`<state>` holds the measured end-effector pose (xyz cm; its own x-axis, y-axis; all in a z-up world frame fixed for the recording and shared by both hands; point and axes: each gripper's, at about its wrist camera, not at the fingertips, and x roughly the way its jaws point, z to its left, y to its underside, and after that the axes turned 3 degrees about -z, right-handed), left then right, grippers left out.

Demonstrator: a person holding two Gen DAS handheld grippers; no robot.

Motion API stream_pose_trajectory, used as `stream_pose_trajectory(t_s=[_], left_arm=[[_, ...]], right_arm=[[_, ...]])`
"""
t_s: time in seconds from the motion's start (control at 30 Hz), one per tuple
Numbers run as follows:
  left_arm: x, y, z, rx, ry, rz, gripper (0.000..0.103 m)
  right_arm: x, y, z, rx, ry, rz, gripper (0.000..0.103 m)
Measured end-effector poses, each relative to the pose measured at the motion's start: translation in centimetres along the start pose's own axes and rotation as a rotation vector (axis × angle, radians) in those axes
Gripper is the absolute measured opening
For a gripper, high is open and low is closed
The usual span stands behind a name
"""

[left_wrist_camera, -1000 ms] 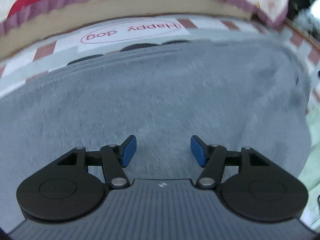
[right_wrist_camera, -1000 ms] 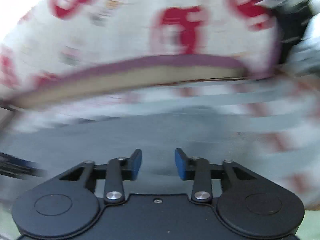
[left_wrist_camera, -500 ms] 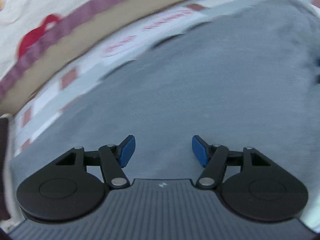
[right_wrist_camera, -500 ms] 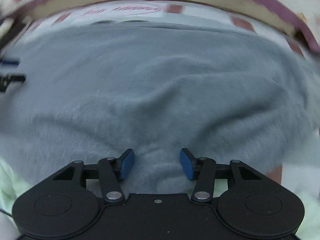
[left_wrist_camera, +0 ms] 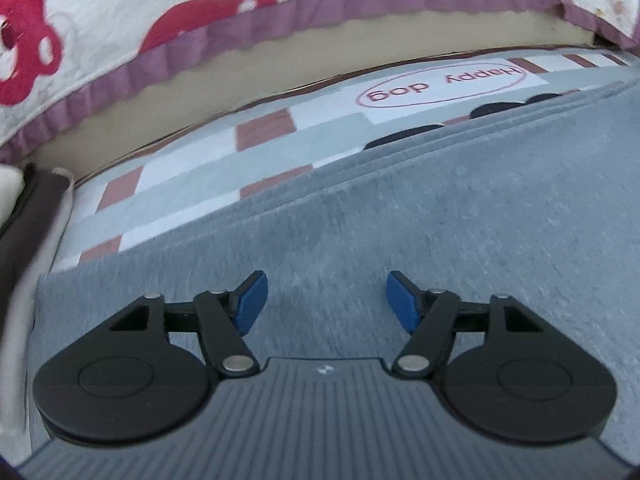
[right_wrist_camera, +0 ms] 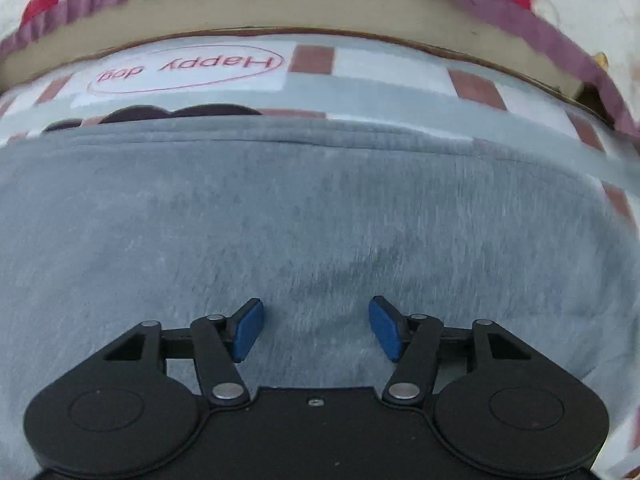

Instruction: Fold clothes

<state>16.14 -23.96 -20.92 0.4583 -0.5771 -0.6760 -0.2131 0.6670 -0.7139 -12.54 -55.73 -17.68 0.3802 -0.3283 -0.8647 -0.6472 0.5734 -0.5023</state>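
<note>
Left claw [left_wrist_camera: 324,300]: jaws opening, blue pads [left_wrist_camera: 251,300] set wide apart, nothing pinched between them. It hangs over the near left part of a grey garment [left_wrist_camera: 460,240], pointing down at a slant. Only fabric shows in the gap between the pads; whether the tips touch it cannot be told.

Right claw [right_wrist_camera: 316,328]: jaws also opening, pads [right_wrist_camera: 248,330] apart, nothing gripped. It is tilted down over the middle of the garment [right_wrist_camera: 300,208], with bare grey fleece between the pads.

The garment lies spread flat on a checked sheet [left_wrist_camera: 192,184] of pale grey, white and brick-red squares. Its far edge shows layered, stacked folds in both views. In the left view its left edge runs diagonally, with the corner just left of the claw. In the right view a shallow crease darkens the cloth just ahead of the pads.

Beyond the far edge, the sheet carries a white patch with "Happy dog" in a red oval [right_wrist_camera: 188,68], upside down to the cameras. Dark rounded shapes [right_wrist_camera: 176,114] peek out from under the garment's far edge; what they are cannot be told.

Behind the sheet: a tan band [left_wrist_camera: 280,64], then a white quilt [left_wrist_camera: 120,12] with red figures and a purple ruffled border.

At the left view's left edge, a dark and pale strip [left_wrist_camera: 28,216], blurred.
</note>
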Motion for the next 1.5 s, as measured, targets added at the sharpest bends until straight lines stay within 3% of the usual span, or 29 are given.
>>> stream_pose_trajectory(t_s=[0.03,0.07,0.1,0.13,0.17,0.2,0.33,0.4,0.43,0.5,0.53,0.57,0.6,0.67,0.7,0.9,0.93,0.97,1.0,1.07,1.1,1.13,1.23,1.27,1.33,1.37,1.4,1.47,1.5], left_arm=[[0.2,-0.2,-0.3,0.004,0.011,-0.001,0.069],[0.5,-0.4,-0.6,0.005,0.021,-0.002,0.068],[0.7,-0.7,-0.6,-0.003,0.041,-0.004,0.056],[0.9,-0.9,-0.6,-0.014,0.063,-0.007,0.021],[1.0,-1.1,-0.7,-0.012,0.052,-0.005,0.004],[1.2,-1.4,-0.7,-0.007,0.031,-0.002,0.0],[1.4,-1.5,0.4,-0.019,-0.042,-0.034,0.0],[1.3,-1.1,1.8,-0.092,-0.059,-0.039,0.0],[1.3,-0.8,2.4,-0.105,-0.063,-0.034,0.001],[1.2,-0.3,3.0,-0.117,-0.045,-0.021,0.005],[1.2,-0.1,3.3,-0.128,-0.03,-0.015,0.006],[1.2,0.1,3.5,-0.145,-0.017,-0.011,0.008],[1.3,0.1,3.6,-0.164,-0.004,-0.007,0.015],[1.4,0.3,3.7,-0.187,0.01,-0.005,0.028],[1.5,0.3,3.5,-0.188,0.009,-0.008,0.03],[1.5,0.3,2.9,-0.183,0.003,-0.022,0.03],[1.4,0.3,2.9,-0.184,0.002,-0.026,0.03],[1.4,0.4,2.9,-0.189,0.0,-0.032,0.03],[1.4,0.4,3.0,-0.193,-0.005,-0.038,0.03],[1.5,0.6,3.1,-0.172,-0.046,-0.031,0.006],[1.5,0.7,3.2,-0.151,-0.083,-0.026,0.0],[1.5,0.8,3.3,-0.13,-0.12,-0.021,0.0],[1.5,1.0,4.7,-0.181,-0.101,-0.023,0.0],[1.5,1.1,5.1,-0.206,-0.087,-0.028,0.001],[1.4,1.2,5.6,-0.237,-0.069,-0.032,0.004],[1.3,1.3,5.7,-0.247,-0.058,-0.033,0.004],[1.3,1.3,5.7,-0.249,-0.05,-0.03,0.005],[1.4,1.3,5.4,-0.243,-0.036,-0.025,0.007],[1.5,1.3,5.1,-0.234,-0.03,-0.024,0.007]], right_arm=[[-0.1,0.3,0.2,-0.01,-0.007,-0.039,0.063],[-0.3,0.5,0.4,-0.02,-0.015,-0.077,0.035],[-0.4,0.8,0.6,-0.03,-0.021,-0.115,0.007],[-0.4,0.4,0.8,-0.028,-0.001,-0.145,0.005],[-0.4,0.0,1.1,-0.026,0.018,-0.175,0.004],[-0.5,-0.3,1.3,-0.024,0.038,-0.204,0.003],[-1.5,-1.3,1.3,-0.008,0.069,-0.318,0.003],[-0.5,-1.7,1.6,-0.112,0.078,-0.286,0.003],[0.8,-2.0,1.3,-0.136,0.035,-0.168,0.005],[0.4,-3.2,1.1,-0.142,-0.025,-0.074,0.009],[-0.7,-4.0,0.6,-0.1,-0.048,-0.095,0.009],[-1.8,-4.7,0.1,-0.057,-0.072,-0.116,0.013],[-2.8,-5.4,-0.5,-0.015,-0.094,-0.137,0.038],[-3.2,-6.6,-1.5,0.029,-0.063,-0.168,0.058],[-3.4,-7.2,-2.0,0.05,-0.048,-0.182,0.059],[3.0,-6.5,-2.3,0.023,0.019,-0.059,0.06],[3.3,-6.2,-1.8,-0.009,0.029,-0.105,0.058],[3.6,-6.0,-1.2,-0.042,0.039,-0.151,0.035],[3.9,-5.7,-0.7,-0.072,0.05,-0.197,0.001],[3.0,-6.5,-0.8,-0.045,0.126,-0.29,0.0],[2.6,-6.9,-0.9,-0.031,0.163,-0.335,0.0],[2.7,-7.6,-1.7,0.003,0.165,-0.343,0.0],[3.1,-8.8,-3.6,0.029,0.088,-0.276,0.0],[2.7,-8.8,-3.7,0.004,0.023,-0.253,0.001],[2.5,-8.5,-3.3,-0.025,-0.036,-0.169,0.021],[2.4,-8.4,-3.1,-0.04,-0.063,-0.127,0.057],[2.6,-8.0,-2.7,-0.053,-0.047,-0.096,0.074],[3.2,-6.6,-1.7,-0.055,0.006,-0.066,0.075],[3.4,-5.7,-1.4,-0.035,0.019,-0.102,0.075]])
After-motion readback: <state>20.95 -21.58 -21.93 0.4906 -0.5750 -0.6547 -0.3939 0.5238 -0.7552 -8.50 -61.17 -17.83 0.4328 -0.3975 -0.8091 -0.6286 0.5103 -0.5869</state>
